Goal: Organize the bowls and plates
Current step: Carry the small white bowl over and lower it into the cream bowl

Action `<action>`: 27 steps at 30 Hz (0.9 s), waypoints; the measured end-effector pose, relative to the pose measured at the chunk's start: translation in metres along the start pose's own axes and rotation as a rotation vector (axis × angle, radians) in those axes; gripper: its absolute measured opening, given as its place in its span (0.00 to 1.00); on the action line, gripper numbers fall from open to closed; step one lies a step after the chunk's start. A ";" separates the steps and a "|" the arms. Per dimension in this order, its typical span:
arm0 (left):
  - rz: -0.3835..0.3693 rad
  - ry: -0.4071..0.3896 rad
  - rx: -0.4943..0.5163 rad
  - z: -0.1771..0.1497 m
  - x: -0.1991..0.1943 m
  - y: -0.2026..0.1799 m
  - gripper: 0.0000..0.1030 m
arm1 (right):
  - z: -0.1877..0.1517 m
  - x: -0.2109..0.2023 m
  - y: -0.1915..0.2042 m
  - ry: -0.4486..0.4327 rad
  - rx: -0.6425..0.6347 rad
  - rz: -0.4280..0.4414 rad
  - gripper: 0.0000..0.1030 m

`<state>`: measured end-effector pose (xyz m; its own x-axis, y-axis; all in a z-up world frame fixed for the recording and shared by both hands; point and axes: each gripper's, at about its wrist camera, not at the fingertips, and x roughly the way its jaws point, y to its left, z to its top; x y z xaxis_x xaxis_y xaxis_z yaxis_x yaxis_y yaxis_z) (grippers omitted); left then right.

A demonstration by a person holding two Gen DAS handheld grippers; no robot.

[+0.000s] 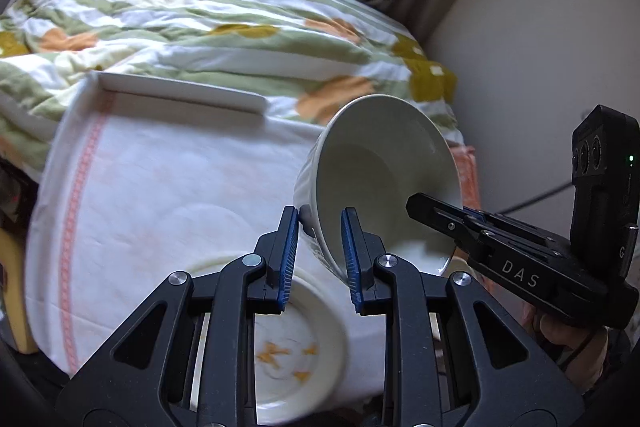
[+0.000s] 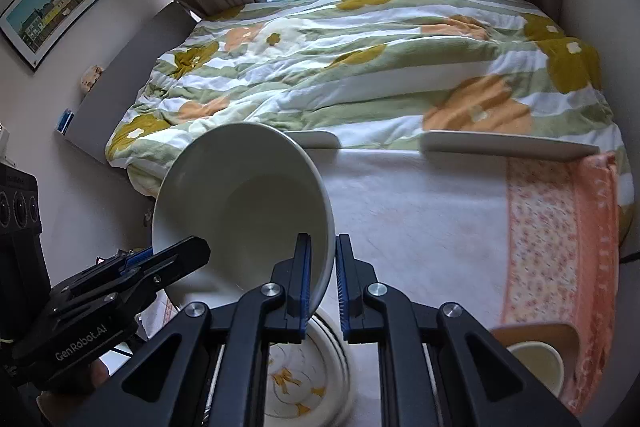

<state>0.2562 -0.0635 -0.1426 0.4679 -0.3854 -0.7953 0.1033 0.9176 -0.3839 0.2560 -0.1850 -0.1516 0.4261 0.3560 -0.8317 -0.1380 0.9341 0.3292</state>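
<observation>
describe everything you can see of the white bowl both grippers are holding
The white bowl is plain, glossy, ceramic-looking and empty. It is tilted, its opening facing the cameras, in the air above a flower-patterned plate. The left gripper and right gripper each pinch its rim, on opposite sides, one finger inside and one outside.

The black left gripper (image 1: 324, 259) and black right gripper (image 2: 322, 283) angle downward side by side, each with blue-padded fingers (image 2: 303, 279) clamped on one pale ceramic bowl's (image 1: 384, 163) rim, at opposite sides.
</observation>
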 end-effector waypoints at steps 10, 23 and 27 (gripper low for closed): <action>-0.040 0.112 0.080 -0.074 0.043 -0.111 0.19 | -0.065 -0.057 -0.094 0.014 0.066 -0.105 0.11; 0.011 0.239 0.124 -0.119 0.092 -0.150 0.19 | -0.112 -0.053 -0.157 0.093 0.143 -0.109 0.11; 0.031 0.247 0.143 -0.116 0.099 -0.148 0.19 | -0.118 -0.052 -0.163 0.098 0.144 -0.102 0.11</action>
<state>0.1851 -0.2489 -0.2193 0.2469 -0.3528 -0.9025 0.2228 0.9271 -0.3015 0.1513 -0.3526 -0.2147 0.3413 0.2669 -0.9013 0.0335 0.9548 0.2954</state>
